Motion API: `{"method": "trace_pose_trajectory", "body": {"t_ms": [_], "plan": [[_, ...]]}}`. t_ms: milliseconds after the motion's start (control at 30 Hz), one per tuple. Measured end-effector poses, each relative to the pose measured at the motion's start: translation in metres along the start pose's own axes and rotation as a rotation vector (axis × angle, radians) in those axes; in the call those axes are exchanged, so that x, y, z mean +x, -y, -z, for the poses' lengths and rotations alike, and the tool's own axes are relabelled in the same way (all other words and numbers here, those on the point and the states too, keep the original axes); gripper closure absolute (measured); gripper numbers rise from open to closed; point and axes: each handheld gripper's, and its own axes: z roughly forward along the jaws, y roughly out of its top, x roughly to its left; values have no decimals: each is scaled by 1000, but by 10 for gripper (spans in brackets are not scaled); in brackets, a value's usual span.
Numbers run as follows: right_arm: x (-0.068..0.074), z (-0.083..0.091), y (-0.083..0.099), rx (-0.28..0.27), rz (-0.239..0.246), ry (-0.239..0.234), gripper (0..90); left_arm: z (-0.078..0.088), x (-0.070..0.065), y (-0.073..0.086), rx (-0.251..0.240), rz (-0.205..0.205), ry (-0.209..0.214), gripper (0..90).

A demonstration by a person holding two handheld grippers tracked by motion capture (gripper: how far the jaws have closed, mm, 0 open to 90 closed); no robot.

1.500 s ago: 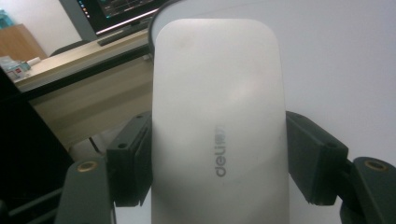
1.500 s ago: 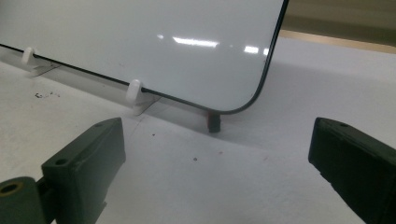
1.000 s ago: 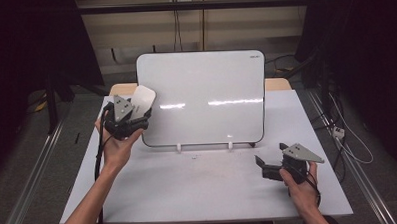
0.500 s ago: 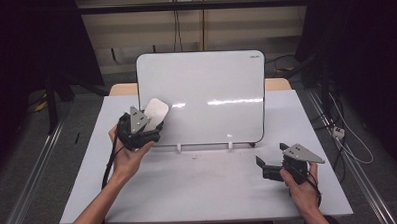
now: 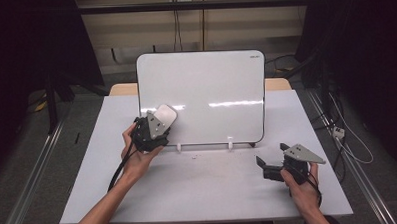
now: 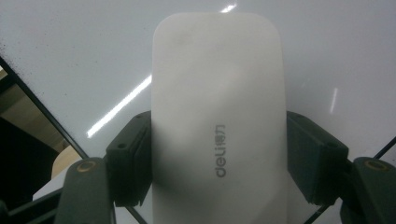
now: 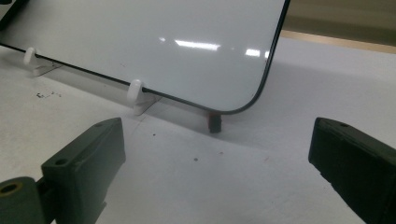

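The table (image 5: 204, 192), white-topped, carries a whiteboard (image 5: 210, 86) standing near-upright on 2 small white clips (image 5: 229, 144) along its bottom edge. The high view gives the full layout; the right gripper view adds detail not legible from above: a small dark stub (image 7: 215, 122) under the board's rounded lower corner and dark specks on the table surface.

The left gripper (image 5: 159, 124) is at the board's lower left area, its jaws clamped on a white eraser (image 5: 164, 115). The left gripper view confirms the grip: both black pads press the eraser's long sides, and grey lettering shows on its casing, with the board face directly behind it. Contact with the board cannot be judged.

The right gripper (image 5: 263, 164) sits low at the table's right, jaws spread wide, nothing between them.
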Motion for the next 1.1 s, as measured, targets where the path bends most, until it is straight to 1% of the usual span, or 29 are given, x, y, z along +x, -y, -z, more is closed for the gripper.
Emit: {"method": "trace_pose_trajectory", "body": {"t_ms": [100, 133, 267, 400, 567, 633, 767, 867, 933, 1000, 1067, 1100], "plan": [[0, 1, 0, -1, -3, -3, 38, 0, -3, 0, 5, -19, -14, 309], [0, 1, 0, -2, -1, -3, 37, 0, -2, 0, 3, -12, -12, 309], [0, 2, 0, -5, 3, -4, 38, 0, -2, 0, 6, -12, -10, 308], [0, 1, 0, -5, 7, -4, 38, 0, 1, 1, 2, 17, 12, 289], [0, 1, 0, -2, 7, -1, 38, 1, 7, 2, -13, 59, 28, 199], [1, 1, -1, -3, 7, -2, 38, 4, 8, 2, -11, 65, 42, 161], [3, 1, -2, -2, 10, -4, 38, 8, 10, 2, -20, 80, 47, 95], [5, -1, -3, -2, 12, -4, 38, 11, 12, 2, -24, 118, 64, 57], [5, -2, -4, 0, 10, -5, 38, 14, 15, 2, -18, 119, 79, 52], [5, -3, -3, 4, 11, -3, 38, 15, 16, 2, -31, 149, 93, 55], [5, -3, -4, 3, 8, -1, 38, 17, 19, 2, -31, 191, 125, 58], [4, -3, -4, 2, 7, 0, 37, 18, 19, 2, -33, 201, 142, 61]]}}
